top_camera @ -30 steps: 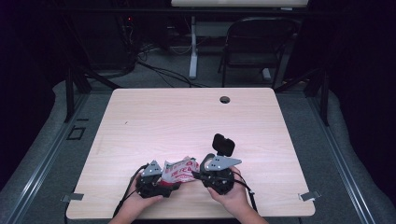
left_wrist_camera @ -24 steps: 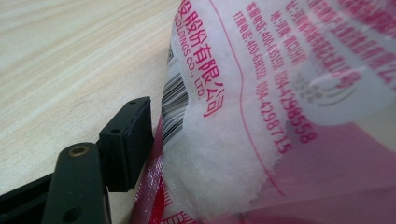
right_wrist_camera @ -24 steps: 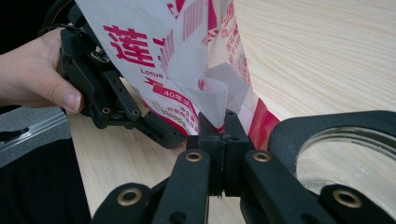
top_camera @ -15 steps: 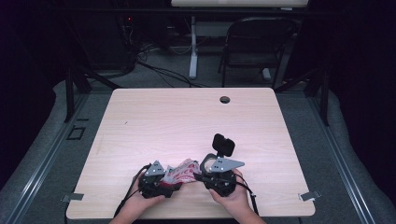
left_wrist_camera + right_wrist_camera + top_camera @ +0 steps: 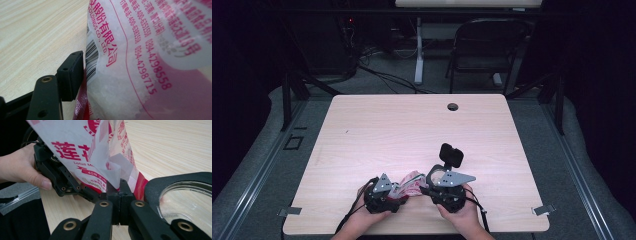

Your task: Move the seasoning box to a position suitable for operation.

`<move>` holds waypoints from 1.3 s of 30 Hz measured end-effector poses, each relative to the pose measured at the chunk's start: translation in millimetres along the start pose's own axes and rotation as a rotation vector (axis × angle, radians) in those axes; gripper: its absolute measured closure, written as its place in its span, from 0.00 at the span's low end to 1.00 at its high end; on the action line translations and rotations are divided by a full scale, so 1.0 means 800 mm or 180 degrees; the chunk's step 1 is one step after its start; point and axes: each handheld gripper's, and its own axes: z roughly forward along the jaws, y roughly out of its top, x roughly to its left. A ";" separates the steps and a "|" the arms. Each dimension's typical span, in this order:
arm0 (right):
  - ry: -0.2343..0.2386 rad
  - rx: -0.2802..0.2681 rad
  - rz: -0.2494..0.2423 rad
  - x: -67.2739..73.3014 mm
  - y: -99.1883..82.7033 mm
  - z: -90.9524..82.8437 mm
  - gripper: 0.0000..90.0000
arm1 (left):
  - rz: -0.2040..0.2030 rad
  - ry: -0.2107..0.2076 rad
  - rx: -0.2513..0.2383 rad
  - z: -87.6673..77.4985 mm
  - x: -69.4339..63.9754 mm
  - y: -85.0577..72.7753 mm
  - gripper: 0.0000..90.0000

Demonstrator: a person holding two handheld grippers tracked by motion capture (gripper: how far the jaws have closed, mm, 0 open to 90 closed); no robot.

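Note:
A red-and-white printed plastic packet (image 5: pixel 411 181) hangs between my two grippers near the table's front edge. In the right gripper view, my right gripper (image 5: pixel 119 192) is shut on a lower corner of the packet (image 5: pixel 85 150). My left gripper (image 5: pixel 398 192) grips the packet's other end; in the left gripper view one black finger (image 5: pixel 71 75) presses the packet (image 5: pixel 140 62) beside its barcode, and the other finger is hidden behind the plastic. The right gripper view shows a hand holding the left gripper (image 5: pixel 82 190) clamped on the packet. White grains show through the plastic.
A black-rimmed round clear container (image 5: pixel 439 174) stands just behind my right gripper (image 5: pixel 424 189), with its black lid (image 5: pixel 451 155) raised; its rim (image 5: pixel 175 178) sits close on the right. The wooden table (image 5: pixel 412 125) has a cable hole (image 5: pixel 453 106) at the back. A chair stands beyond.

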 end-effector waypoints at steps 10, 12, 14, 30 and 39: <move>0.0001 -0.0005 0.0017 0.000 0.001 0.000 1.00 | 0.0066 0.0068 0.0004 0.001 -0.004 0.001 0.45; 0.0004 -0.0004 0.0012 0.000 0.001 0.000 1.00 | 0.0074 0.0076 -0.0001 0.001 -0.004 0.001 0.46; 0.0018 -0.0024 0.0035 0.000 0.001 0.001 1.00 | 0.0082 0.0088 -0.0007 0.001 -0.004 0.001 0.49; 0.0032 -0.0024 0.0026 -0.001 0.003 0.002 1.00 | 0.0202 0.0152 -0.0066 0.002 -0.009 0.002 0.63; 0.0036 -0.0022 0.0050 -0.004 0.004 0.002 1.00 | 0.0207 0.0211 -0.0047 0.001 -0.013 0.004 0.66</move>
